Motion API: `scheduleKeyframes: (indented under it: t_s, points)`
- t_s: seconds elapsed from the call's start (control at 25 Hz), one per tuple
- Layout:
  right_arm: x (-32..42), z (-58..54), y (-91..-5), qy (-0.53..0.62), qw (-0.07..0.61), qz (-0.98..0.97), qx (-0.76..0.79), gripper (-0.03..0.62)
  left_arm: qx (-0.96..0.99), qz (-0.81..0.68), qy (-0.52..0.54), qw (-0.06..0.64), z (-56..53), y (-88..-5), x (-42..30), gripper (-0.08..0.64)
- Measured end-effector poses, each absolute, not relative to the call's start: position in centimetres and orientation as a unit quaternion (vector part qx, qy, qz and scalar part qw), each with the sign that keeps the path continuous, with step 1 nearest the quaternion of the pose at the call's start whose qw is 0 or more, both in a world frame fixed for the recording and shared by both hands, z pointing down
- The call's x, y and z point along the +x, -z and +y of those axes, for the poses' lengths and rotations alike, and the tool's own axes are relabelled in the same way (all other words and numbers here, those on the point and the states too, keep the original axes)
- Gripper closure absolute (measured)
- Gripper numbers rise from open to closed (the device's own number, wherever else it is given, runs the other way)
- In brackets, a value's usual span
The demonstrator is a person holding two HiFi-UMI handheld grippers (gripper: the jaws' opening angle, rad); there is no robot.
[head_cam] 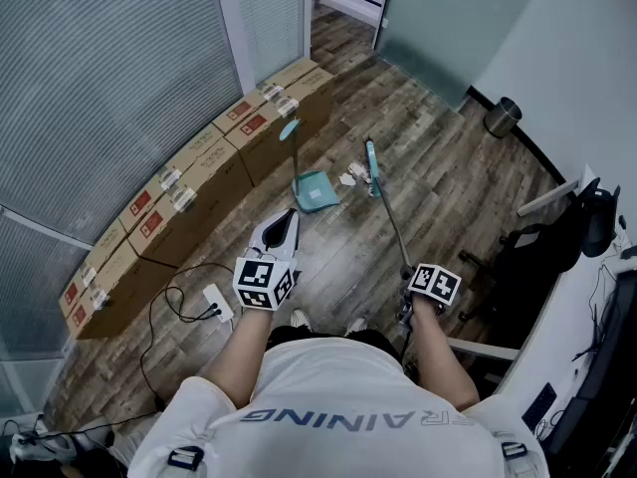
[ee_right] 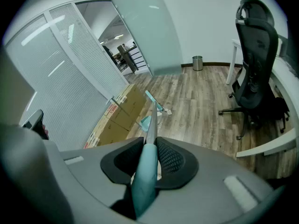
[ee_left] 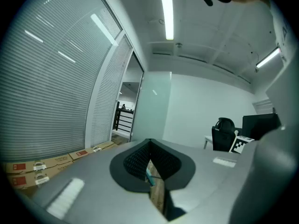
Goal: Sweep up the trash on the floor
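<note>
Our right gripper (ee_right: 150, 149) grasps one slim teal broom (head_cam: 390, 222); left gripper (head_cam: 287, 223) clenched, empty; one flat dustpan (head_cam: 317, 192) at twelve o'clock.

Your room is lit brightly and evenly from above: in the left gripper view the ceiling strip lights (ee_left: 167, 13) burn out to plain white bars, and the blinds (ee_left: 46, 92) carry pale streaks of their reflection. In the head view the wooden floor (head_cam: 438, 177) is crisp and shows only faint, soft shadows. Both gripper views bow strongly toward their round dark borders, so straight frames curve, and the broom handle (ee_right: 145, 171) goes soft and out of focus where it comes nearest the lens.
</note>
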State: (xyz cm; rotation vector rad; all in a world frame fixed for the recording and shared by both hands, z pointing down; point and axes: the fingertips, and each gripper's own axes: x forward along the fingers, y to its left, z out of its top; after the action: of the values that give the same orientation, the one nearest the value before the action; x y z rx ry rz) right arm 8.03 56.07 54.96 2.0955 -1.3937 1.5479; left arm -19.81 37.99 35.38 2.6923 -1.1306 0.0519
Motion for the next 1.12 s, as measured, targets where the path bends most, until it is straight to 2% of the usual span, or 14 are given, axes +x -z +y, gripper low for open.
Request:
scheduleKeyframes:
  t_s: [0.76,1.12]
  points:
    - [6.5,56.5,-54.8,-0.516,0.095,-0.469,0.710,0.485,0.913,-0.386,-0.012,0.128,38.6,-36.0,-21.8,0.557]
    - [5.9,56.1,-55.1,-0.514,0.072,-0.456,0.723,0.485,0.914,-0.378,-0.003,0.147,37.6,-37.5,-23.0,0.557]
